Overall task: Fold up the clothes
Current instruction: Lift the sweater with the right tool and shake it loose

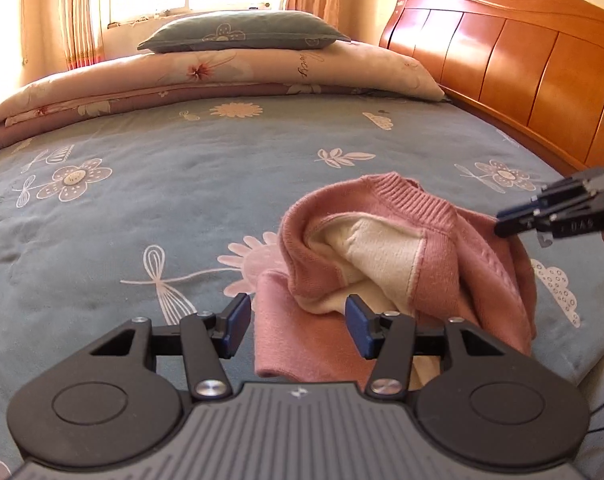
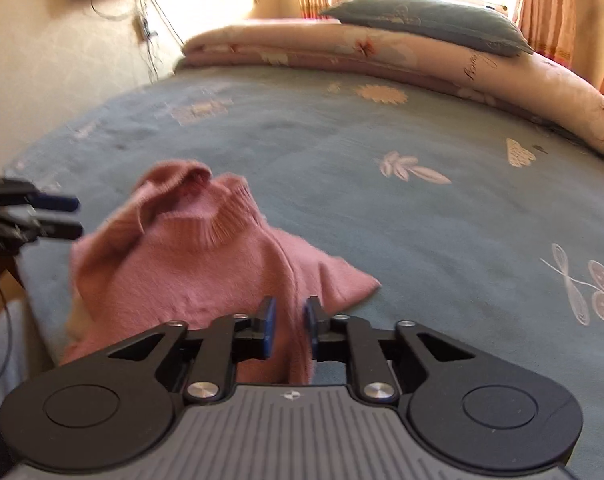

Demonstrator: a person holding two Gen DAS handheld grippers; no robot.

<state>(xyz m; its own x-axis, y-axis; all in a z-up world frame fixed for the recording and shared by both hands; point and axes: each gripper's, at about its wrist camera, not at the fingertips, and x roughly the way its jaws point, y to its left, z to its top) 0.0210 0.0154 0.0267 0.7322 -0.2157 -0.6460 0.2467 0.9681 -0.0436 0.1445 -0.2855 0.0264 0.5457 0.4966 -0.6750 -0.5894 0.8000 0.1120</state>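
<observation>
A pink knit sweater (image 1: 442,248) with a cream lining lies crumpled on the blue flowered bedspread (image 1: 182,200), near the bed's front edge. My left gripper (image 1: 298,322) is open, its blue pads just over the sweater's near hem. My right gripper (image 2: 290,326) hovers over the sweater (image 2: 182,264) with its jaws partly closed and a narrow gap between them; pink fabric lies under the gap. It also shows in the left wrist view (image 1: 518,220) at the sweater's right side. The left gripper shows in the right wrist view (image 2: 62,216) at the left.
A folded floral quilt (image 1: 222,76) with a grey-blue pillow (image 1: 242,34) on it lies across the far side of the bed. A wooden headboard (image 1: 522,60) stands at the right. Curtained windows are behind. A wall with cables (image 2: 150,32) is at the left.
</observation>
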